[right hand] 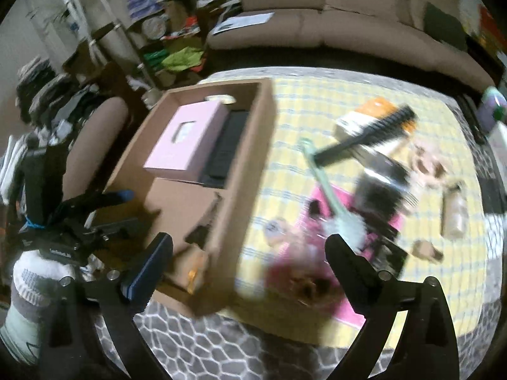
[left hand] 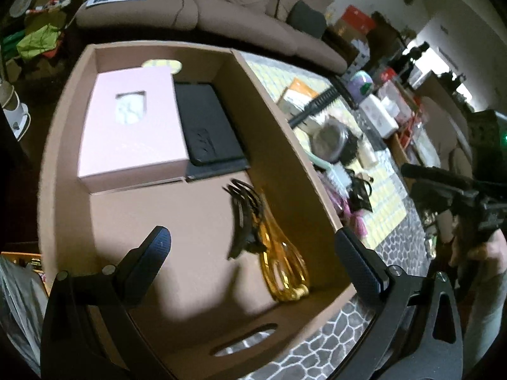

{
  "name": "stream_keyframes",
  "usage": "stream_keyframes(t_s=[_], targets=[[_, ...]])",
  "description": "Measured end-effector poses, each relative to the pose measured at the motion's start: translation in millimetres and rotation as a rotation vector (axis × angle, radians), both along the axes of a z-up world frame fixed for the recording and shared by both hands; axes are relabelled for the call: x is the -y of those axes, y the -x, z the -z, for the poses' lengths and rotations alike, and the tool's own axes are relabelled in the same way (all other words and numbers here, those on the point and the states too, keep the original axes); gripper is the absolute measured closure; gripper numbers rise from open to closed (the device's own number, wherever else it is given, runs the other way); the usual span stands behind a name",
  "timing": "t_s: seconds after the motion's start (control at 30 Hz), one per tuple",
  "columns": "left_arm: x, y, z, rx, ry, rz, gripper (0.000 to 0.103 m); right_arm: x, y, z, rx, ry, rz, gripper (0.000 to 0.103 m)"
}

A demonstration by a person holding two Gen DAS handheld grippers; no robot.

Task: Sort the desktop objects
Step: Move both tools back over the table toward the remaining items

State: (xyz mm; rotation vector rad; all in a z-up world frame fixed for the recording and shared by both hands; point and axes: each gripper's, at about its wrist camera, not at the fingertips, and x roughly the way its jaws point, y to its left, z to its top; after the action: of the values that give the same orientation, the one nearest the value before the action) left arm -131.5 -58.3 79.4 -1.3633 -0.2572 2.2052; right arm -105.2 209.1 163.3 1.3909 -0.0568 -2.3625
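A: What is seen, from the largest thing down?

B: One sofa (left hand: 221, 9) is seen at the back, and one yellow checked cloth (right hand: 285, 120) is spread in front of it. One cardboard box (left hand: 66, 120) is set on the table beside that cloth.

A: And inside the box?

B: Four things are counted: one pink box (left hand: 133, 126), one black case (left hand: 209, 126) beside it, one pair of gold scissors (left hand: 282, 266) and one black clip (left hand: 244, 218) touching them.

A: On the cloth?

B: One black comb (right hand: 364, 136) and one green brush (right hand: 332, 202) are made out among blurred clutter.

A: The two grippers?

B: The left gripper (left hand: 253, 253) is held spread above the box, with nothing in it. The right gripper (right hand: 250, 259) is likewise held spread and empty, over the box edge.
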Motion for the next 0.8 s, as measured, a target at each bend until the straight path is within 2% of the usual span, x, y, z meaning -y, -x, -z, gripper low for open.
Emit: stream_keyframes(t_s=[0.13, 0.33, 0.6, 0.8], targets=[[-17, -9, 0, 0.003, 0.014, 0.022, 0.0, -42, -6, 5, 0.0, 0.025, 0.089, 0.004], [-52, -11, -15, -0.026, 0.009, 0.066, 0.0, -90, -12, 17, -0.015, 0.043, 0.183, 0.003], [-120, 3, -37, -0.066, 0.039, 0.148, 0.0, -146, -2, 31, -0.019, 0.089, 0.305, 0.003], [-181, 18, -38, -0.089, 0.083, 0.21, 0.0, -181, 12, 36, -0.028, 0.086, 0.348, 0.003]])
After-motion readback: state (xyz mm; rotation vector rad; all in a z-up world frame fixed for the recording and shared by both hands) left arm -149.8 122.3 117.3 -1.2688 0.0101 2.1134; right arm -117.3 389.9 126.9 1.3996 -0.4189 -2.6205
